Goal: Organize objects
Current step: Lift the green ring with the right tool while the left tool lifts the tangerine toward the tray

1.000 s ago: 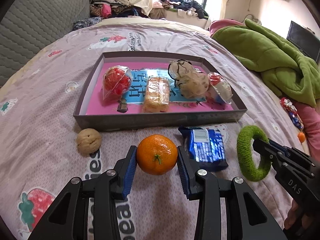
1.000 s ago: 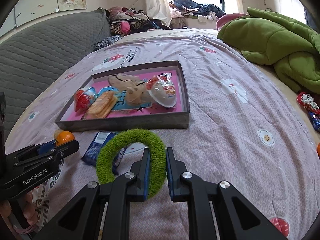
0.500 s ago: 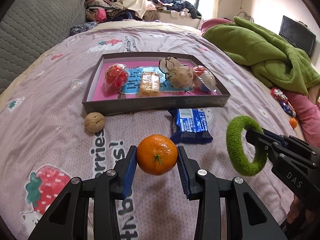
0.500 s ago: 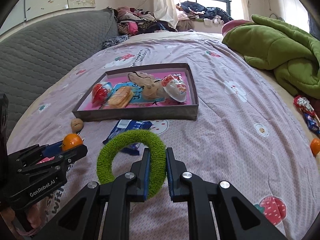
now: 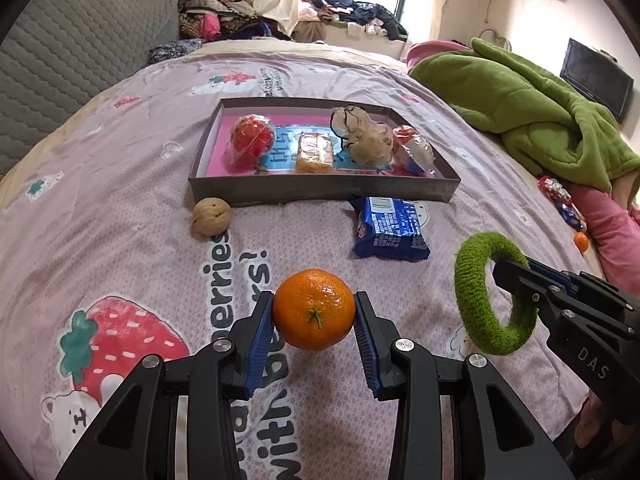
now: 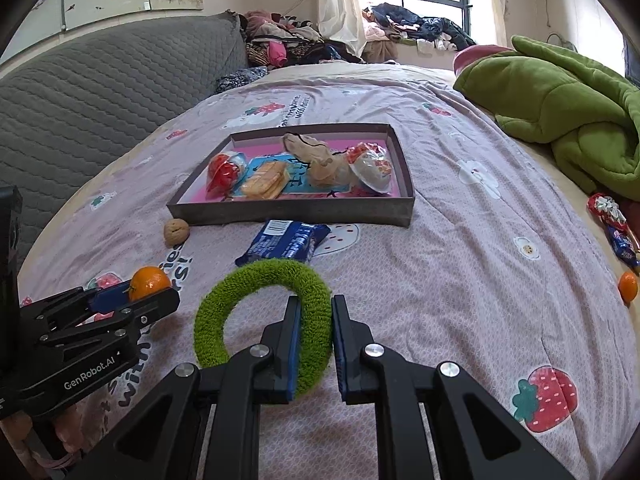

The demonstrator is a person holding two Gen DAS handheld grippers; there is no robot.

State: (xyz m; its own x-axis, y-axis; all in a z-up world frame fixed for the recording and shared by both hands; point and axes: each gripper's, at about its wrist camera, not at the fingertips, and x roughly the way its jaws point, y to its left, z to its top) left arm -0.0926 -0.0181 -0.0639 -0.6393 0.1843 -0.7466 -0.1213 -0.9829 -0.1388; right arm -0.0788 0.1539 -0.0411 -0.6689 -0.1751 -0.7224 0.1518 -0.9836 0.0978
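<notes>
We have drawn back from the tray (image 5: 320, 194): our left gripper (image 5: 314, 336) clamps the tangerine (image 5: 314, 314), our right gripper (image 6: 316, 344) pinches the green ring (image 6: 256, 280), both aloft, neither yet placed.

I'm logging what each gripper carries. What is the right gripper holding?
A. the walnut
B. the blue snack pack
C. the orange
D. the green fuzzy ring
D: the right gripper is shut on the green ring, pinching its band between the pads; the left gripper holds the orange.
</notes>
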